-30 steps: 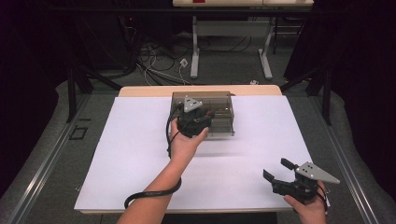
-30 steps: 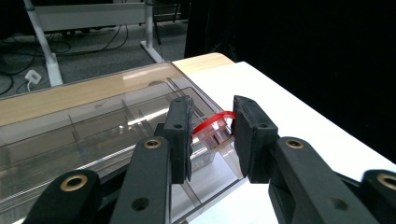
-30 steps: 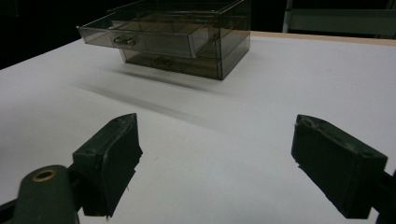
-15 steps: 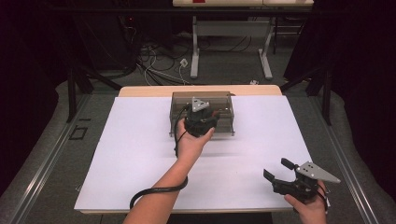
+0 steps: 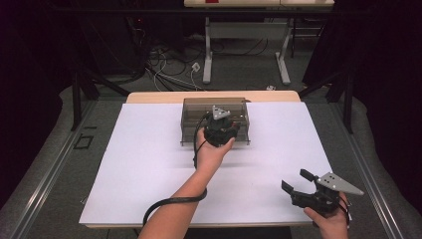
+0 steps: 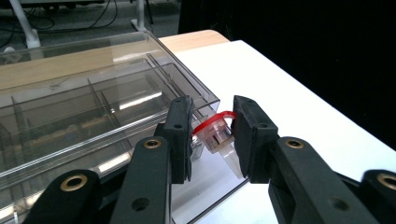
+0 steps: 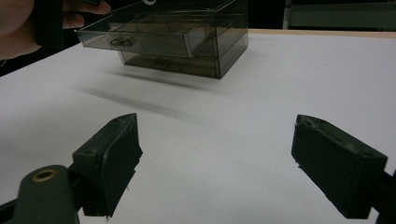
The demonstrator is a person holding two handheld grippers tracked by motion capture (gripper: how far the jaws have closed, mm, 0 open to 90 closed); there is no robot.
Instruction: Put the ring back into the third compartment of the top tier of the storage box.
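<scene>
**Tube could slip at the drawer box**

The left gripper [image 6: 212, 140] is clamping a small clear tube with a red cap [image 6: 215, 134] in its jaws, just over the right end of the smoky acrylic drawer organizer [image 5: 215, 121]. Gripped near the cap, the tube risks twisting loose, or striking the organizer's wall and dropping onto the counter [image 5: 149, 149]. The right gripper [image 5: 294, 181] is hovering with jaws spread, empty, well apart from the organizer.

We see small tube [image 6: 218, 138] between left gripper [image 6: 212, 140] jaws, pads covering its sides, tip blurred. Left gripper hides drawer box [image 5: 191, 119] middle from above. Right gripper [image 7: 215, 168] jaws cut off at bottom edge.
</scene>
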